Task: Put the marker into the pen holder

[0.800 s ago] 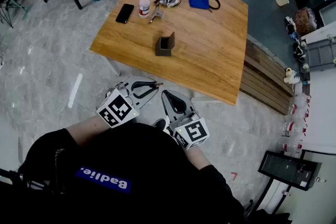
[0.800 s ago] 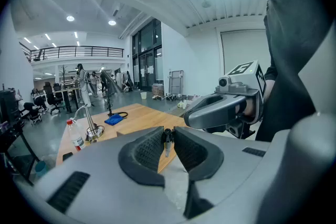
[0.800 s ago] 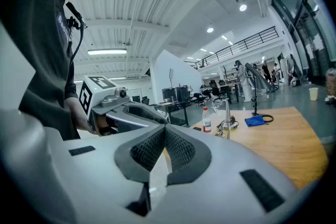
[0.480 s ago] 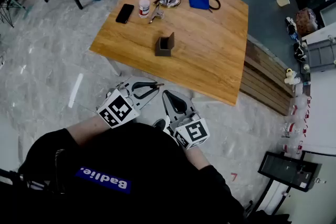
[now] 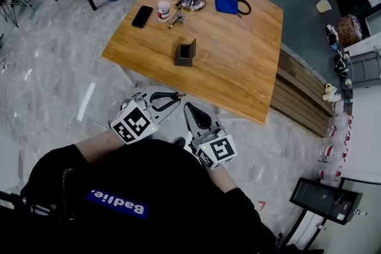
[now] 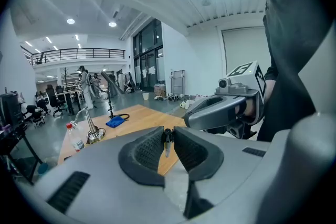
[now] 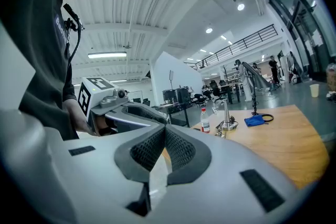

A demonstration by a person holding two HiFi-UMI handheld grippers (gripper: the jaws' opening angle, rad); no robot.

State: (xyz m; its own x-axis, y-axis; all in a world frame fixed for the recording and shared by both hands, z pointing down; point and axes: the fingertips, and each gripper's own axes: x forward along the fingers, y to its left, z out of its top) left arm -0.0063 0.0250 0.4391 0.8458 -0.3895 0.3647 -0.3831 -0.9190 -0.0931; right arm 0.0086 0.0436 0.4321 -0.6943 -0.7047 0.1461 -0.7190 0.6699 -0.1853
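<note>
Change noted: almost none. Over the last 0.8 s both grippers have kept their station low in front of the person, off the near edge of the table [image 5: 250, 68]; only the head view has shifted slightly. The left gripper [image 6: 167, 132] is clamped on the marker [image 6: 167, 143], a slim dark barrel with a pale tip, standing between the pads. The right gripper [image 7: 164, 131] has its jaws together on nothing. The pen holder [image 5: 187, 52], a dark open box, stands mid-table, well apart from the marker. Assessment: pickup is done, the carry to the holder is not yet begun (the whole reach remains). Writing: a blue patch [image 5: 116, 201] on the person's dark top reads, upside down, roughly "Badlie."; each gripper cube shows only a square black-and-white pattern; the label on the bottle [image 5: 164, 6] is too small to read.
</note>
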